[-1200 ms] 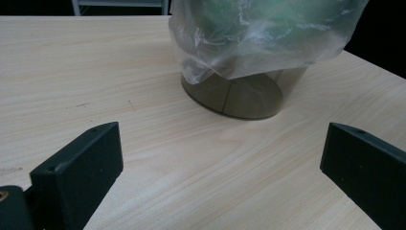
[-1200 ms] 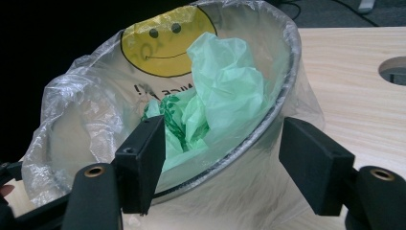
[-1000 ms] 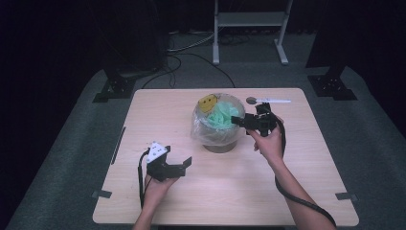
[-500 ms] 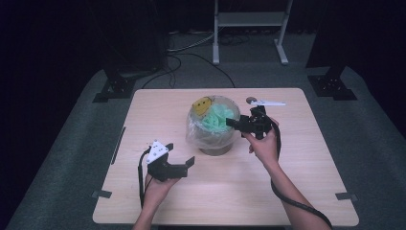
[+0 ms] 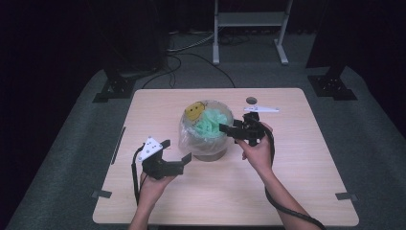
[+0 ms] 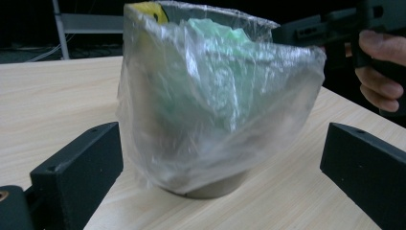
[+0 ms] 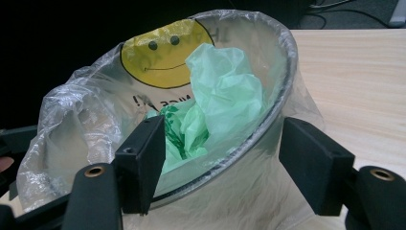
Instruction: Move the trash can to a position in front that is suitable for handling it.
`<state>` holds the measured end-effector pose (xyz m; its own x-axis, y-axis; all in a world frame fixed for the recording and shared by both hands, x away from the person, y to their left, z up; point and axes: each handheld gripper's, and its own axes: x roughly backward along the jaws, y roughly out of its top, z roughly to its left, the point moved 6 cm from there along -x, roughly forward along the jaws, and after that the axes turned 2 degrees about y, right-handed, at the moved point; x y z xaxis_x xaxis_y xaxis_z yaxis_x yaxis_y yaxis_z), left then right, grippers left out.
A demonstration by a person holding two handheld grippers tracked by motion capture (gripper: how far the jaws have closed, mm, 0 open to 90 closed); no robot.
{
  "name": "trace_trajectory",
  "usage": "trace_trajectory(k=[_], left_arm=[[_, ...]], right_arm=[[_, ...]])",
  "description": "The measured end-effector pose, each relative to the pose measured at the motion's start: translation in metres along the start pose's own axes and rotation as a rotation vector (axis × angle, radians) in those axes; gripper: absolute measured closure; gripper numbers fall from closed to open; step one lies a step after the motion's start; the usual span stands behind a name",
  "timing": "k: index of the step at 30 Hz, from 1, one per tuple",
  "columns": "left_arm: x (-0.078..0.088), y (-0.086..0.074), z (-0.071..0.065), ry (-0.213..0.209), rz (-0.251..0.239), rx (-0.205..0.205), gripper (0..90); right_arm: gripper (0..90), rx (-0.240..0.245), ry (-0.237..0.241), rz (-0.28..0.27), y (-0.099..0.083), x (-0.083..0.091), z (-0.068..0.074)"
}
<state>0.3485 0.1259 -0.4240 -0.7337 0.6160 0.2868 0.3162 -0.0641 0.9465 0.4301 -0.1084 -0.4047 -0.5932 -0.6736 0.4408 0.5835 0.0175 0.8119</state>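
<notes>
We've got a small bin (image 5: 207, 139) lined with a clear bag (image 6: 210, 105), sitting near the middle of the tabletop (image 5: 297, 191), slightly toward the far edge. Crumpled green plastic (image 7: 220, 91) and a yellow smiley bag (image 7: 163, 45) are inside.

Right hand-held gripper (image 5: 234, 130) is the nearer one: jaws wide, straddling the bin's rim on its right side, one jaw inside over the liner, one outside. Looks set to pinch the liner edge, nothing gripped yet.

Left hand-held gripper (image 5: 176, 151) is just beside the bin's near-left side, jaws wide, pointing at its wall, not touching as far as we can tell.

Bin stands upright, mouth up. A white tool (image 5: 262, 109) and a dark disc (image 5: 251, 100) lie toward the far right edge, well out of the way. Nothing blocks either approach.
</notes>
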Motion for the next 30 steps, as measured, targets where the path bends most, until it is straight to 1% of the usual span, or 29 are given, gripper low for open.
trace_trajectory(k=[1,3,5,7,9,13,20,22,24,25,26,27,28,29,30], left_arm=[[0.002,0.002,0.000,0.001,0.000,-0.005,0.0],[0.003,0.004,0.000,0.000,-0.006,-0.003,0.0],[0.006,0.007,0.001,-0.005,-0.014,0.012,0.0],[0.007,0.009,0.002,-0.001,-0.018,0.013,0.0],[0.009,0.010,0.003,-0.004,-0.018,0.010,3.2],[0.011,0.015,0.006,-0.003,-0.024,0.013,3.2],[0.012,0.025,0.013,0.005,-0.041,0.036,4.7],[0.011,0.026,0.016,0.010,-0.036,0.036,5.7],[0.008,0.027,0.018,0.003,-0.024,0.047,8.6],[0.007,0.028,0.019,0.005,-0.012,0.048,11.4],[0.003,0.029,0.023,0.011,0.010,0.044,12.9],[0.003,0.029,0.023,0.011,0.010,0.044,13.7],[0.002,0.030,0.025,0.013,0.022,0.054,13.7],[0.001,0.031,0.026,0.008,0.026,0.062,16.1],[0.001,0.032,0.027,0.000,0.026,0.062,19.5]], right_arm=[[32.7,0.001,0.002,-0.001,-0.001,0.000,0.002],[32.7,-0.005,0.003,-0.004,-0.003,0.001,0.005],[32.7,-0.009,0.004,-0.007,-0.004,0.001,0.007],[32.7,-0.020,0.012,-0.006,-0.007,0.001,0.011],[32.7,-0.021,0.016,-0.003,-0.008,0.000,0.014],[32.6,-0.024,0.021,-0.003,-0.011,-0.001,0.019],[32.3,-0.029,0.042,-0.002,-0.016,-0.001,0.031],[32.1,-0.030,0.048,-0.004,-0.018,-0.001,0.033],[32.0,-0.031,0.050,0.000,-0.019,0.000,0.035],[31.8,-0.032,0.052,0.009,-0.020,0.001,0.037],[31.8,-0.031,0.053,0.012,-0.021,0.001,0.038],[31.8,-0.031,0.053,0.012,-0.021,0.001,0.038],[31.9,-0.031,0.054,0.018,-0.021,0.002,0.039],[31.9,-0.027,0.054,0.020,-0.022,0.003,0.041],[31.9,-0.024,0.054,0.022,-0.022,0.004,0.042]])
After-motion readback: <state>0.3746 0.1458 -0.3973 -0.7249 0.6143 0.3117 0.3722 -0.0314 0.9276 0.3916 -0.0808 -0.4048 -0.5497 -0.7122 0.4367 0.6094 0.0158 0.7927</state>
